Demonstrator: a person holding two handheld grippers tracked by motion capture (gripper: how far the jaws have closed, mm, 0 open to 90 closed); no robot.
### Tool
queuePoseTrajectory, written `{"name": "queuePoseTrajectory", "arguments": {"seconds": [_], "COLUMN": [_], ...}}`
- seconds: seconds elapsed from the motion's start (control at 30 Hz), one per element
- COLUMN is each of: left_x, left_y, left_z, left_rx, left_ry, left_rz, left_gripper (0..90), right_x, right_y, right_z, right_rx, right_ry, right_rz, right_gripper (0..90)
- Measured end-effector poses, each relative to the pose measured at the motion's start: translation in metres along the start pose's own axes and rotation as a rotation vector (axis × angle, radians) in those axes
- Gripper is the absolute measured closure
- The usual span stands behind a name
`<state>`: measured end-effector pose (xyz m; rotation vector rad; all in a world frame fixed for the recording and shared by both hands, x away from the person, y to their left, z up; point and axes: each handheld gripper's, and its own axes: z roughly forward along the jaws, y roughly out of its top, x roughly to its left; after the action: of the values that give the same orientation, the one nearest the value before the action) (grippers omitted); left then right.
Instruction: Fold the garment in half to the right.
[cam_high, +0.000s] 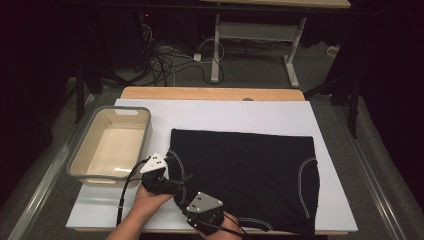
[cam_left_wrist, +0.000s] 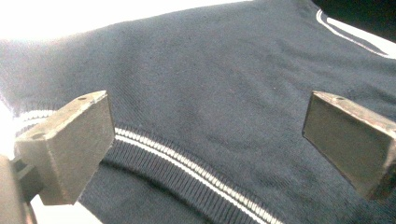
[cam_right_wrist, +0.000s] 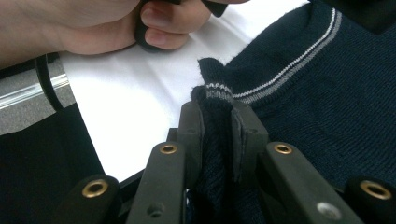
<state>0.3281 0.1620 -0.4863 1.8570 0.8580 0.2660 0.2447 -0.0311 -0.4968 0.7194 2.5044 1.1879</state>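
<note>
A dark navy knit garment (cam_high: 250, 170) with white stripe trim lies folded flat on the white board (cam_high: 225, 115). My left gripper (cam_high: 181, 179) is at the garment's near-left corner. In the left gripper view, the left gripper (cam_left_wrist: 208, 116) is open, its jaws wide apart just above the fabric (cam_left_wrist: 210, 79) and the striped ribbed hem (cam_left_wrist: 187, 163). My right gripper (cam_high: 194, 207) sits at the garment's near edge. In the right gripper view, the right gripper (cam_right_wrist: 217, 109) is shut on a pinched fold of the striped ribbed edge (cam_right_wrist: 215, 91) of the garment (cam_right_wrist: 317, 102).
A beige basin (cam_high: 82, 150) with a grey rim stands empty at the board's left side. The hand (cam_right_wrist: 93, 23) holding the left gripper is close in front of the right one. Bare white board (cam_right_wrist: 140, 102) lies left of the garment. Cables and a desk frame lie on the floor behind.
</note>
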Motion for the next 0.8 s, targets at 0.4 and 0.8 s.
{"name": "queuePoseTrajectory", "arguments": {"seconds": [0.4,0.8], "left_x": [0.018,0.031], "left_y": [0.014,0.031], "left_z": [0.018,0.034], "left_rx": [0.003,0.010], "left_ry": [0.032,0.050], "left_rz": [-0.055,-0.069], "left_gripper": [3.3,3.3], "right_x": [0.000,0.000], "right_y": [0.000,0.000], "right_z": [0.000,0.000], "right_rx": [-0.001,-0.001], "right_ry": [0.005,0.005], "right_rz": [0.001,0.001], "right_gripper": [76.5,76.4]}}
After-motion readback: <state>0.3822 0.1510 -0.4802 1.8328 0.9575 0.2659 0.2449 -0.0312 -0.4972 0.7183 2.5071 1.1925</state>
